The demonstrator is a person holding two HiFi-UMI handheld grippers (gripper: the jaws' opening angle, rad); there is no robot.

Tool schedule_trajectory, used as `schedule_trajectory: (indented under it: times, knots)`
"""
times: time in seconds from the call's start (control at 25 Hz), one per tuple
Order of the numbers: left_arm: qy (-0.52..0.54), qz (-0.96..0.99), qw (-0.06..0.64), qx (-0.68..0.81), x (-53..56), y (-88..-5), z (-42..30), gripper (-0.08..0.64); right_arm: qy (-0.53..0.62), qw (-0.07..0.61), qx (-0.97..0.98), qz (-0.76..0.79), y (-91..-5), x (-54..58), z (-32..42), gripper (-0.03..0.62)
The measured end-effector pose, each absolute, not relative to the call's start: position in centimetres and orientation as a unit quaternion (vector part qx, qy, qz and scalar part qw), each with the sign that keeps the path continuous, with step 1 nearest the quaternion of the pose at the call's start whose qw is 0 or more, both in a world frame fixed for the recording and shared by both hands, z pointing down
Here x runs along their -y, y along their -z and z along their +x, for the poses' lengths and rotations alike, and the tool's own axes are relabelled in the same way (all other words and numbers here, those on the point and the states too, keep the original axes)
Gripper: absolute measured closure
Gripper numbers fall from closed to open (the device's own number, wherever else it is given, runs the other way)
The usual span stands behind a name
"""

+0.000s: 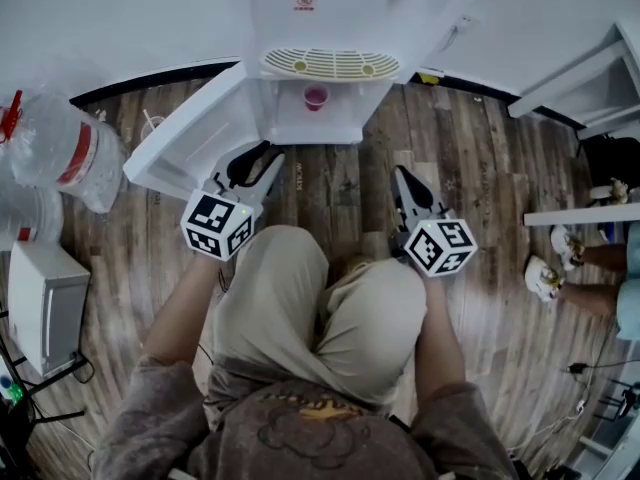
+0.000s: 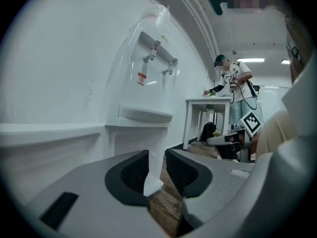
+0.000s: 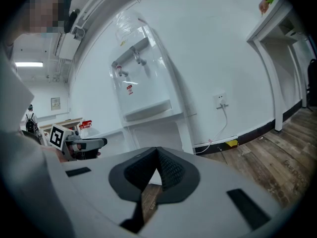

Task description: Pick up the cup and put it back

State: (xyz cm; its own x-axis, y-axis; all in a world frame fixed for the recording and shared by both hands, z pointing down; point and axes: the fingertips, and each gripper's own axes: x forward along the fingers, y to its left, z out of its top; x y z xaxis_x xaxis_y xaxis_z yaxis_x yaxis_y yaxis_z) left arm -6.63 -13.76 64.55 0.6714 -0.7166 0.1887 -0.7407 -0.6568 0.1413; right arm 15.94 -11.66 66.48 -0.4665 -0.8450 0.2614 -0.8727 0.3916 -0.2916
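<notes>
Pink cup [image 1: 316, 96] stands inside the open lower compartment of the water dispenser [image 1: 340, 13], well apart from both grippers. Left gripper [image 1: 255, 163]: jaws narrowly parted, nothing between them. Right gripper [image 1: 405, 180]: jaws clenched together, empty. Both are held above the wooden floor [image 1: 480, 168]
</notes>
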Motion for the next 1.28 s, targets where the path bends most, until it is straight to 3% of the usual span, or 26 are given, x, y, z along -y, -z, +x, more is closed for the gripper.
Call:
schedule_trajectory:
  times: [0.28,0.8,1.04,1.28]
  knots:
    - [-0.052,0.906,0.102,0.408,13.8,-64.7,-6.4,0.545,-0.196,0.034,0.834,0.515,-66.4,11.5,16.1,0.59]
    - [-0.039,0.911,0.099,0.398,14.5,-62.1,-4.4,0.557,-0.18,-0.009,0.834,0.521,-62.1,13.4,19.4,0.591]
    - [-0.04,0.914,0.115,0.387,15.1,-53.7,-3.2,0.557,-0.183,0.014,0.845,0.502,-54.9,14.7,19.4,0.591]
    - [-0.024,0.915,0.141,0.377,14.0,-37.7,-1.7,0.557,-0.218,0.018,0.85,0.48,-40.9,13.5,18.4,0.59]
